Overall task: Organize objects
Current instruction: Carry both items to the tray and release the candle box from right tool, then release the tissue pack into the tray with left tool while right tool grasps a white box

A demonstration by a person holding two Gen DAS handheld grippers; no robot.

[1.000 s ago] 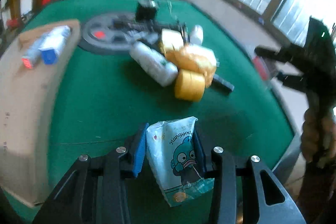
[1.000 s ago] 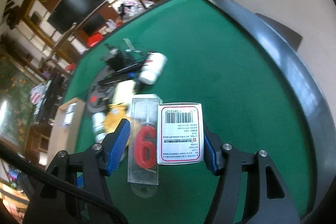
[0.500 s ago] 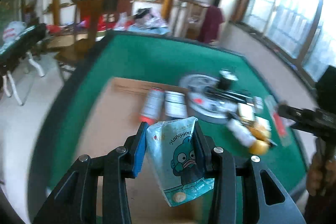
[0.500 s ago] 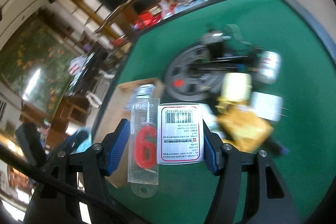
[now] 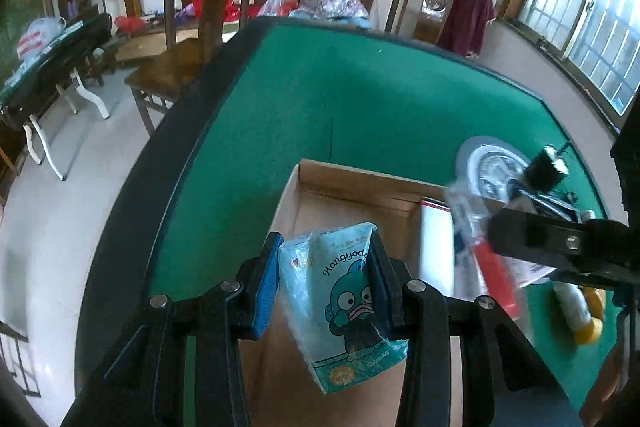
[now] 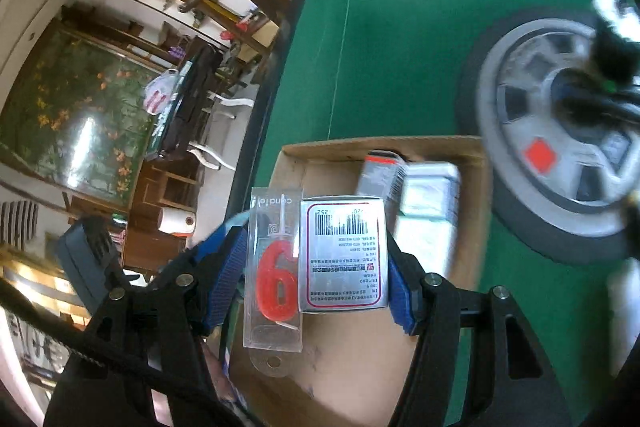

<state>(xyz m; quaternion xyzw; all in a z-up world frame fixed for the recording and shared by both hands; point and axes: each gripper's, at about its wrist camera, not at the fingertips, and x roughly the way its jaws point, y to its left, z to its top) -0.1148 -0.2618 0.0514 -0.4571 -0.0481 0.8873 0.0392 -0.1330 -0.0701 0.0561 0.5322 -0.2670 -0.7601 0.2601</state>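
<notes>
Here, two hand-held grippers hover over a shallow cardboard box (image 5: 352,183) that sits on a green felt tabletop (image 5: 360,99).

In the left wrist view, the left gripper (image 5: 326,287) has its jaws clamped on a pale blue pouch (image 5: 340,303) printed with a teal cartoon fish face. The pouch hangs tilted between the blue pads (image 5: 267,287), above the near part of the box. To the right, the right gripper (image 5: 560,243) reaches in from the side, blurred, carrying a clear pack with a red shape in it.

In the right wrist view, the right gripper (image 6: 316,263) has its jaws clamped on two things side by side: a clear candle pack (image 6: 274,267) holding a red number six, and a silver carton (image 6: 344,255) with a barcode label facing the camera. The carton touches the right pad; the candle pack sits against its left side. Both are held above the box (image 6: 472,151).

Inside the box, at its far end, lie two small packages: a narrow carton with a red end (image 6: 378,171) and a white pack (image 6: 430,203) just beside it, both blurred.

Beyond the box, on the felt, rests a round grey wheel-like disc (image 6: 560,163) with a red diamond mark. A white bottle with a yellow cap (image 5: 576,311) lies on the felt to the right of the box.
</notes>
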